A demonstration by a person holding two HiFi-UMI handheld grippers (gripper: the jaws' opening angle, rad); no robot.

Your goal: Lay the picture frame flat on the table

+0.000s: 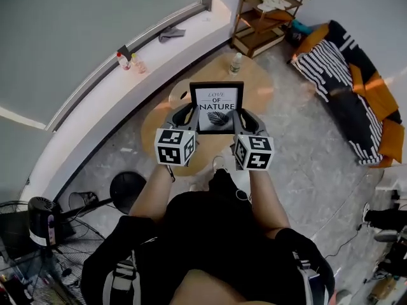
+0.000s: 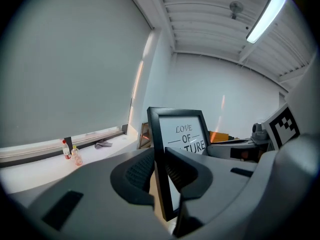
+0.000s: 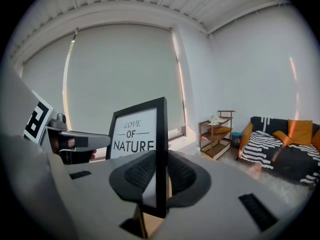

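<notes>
A black picture frame (image 1: 217,107) with a white print reading "LOVE OF NATURE" is held upright over the round wooden table (image 1: 254,81). My left gripper (image 1: 189,115) is shut on the frame's left edge (image 2: 159,174), and my right gripper (image 1: 240,118) is shut on its right edge (image 3: 161,159). In the left gripper view the frame (image 2: 185,134) stands between the jaws, with the right gripper (image 2: 245,149) behind it. The right gripper view shows the frame (image 3: 135,134) facing me and the left gripper (image 3: 75,141) at its far side. The frame's bottom edge is hidden.
A clear bottle (image 1: 236,63) stands on the table behind the frame. A wooden shelf (image 1: 264,18) and a striped sofa (image 1: 346,88) lie to the right. Two small bottles (image 1: 127,62) sit on the window ledge; a fan (image 1: 44,224) stands at the lower left.
</notes>
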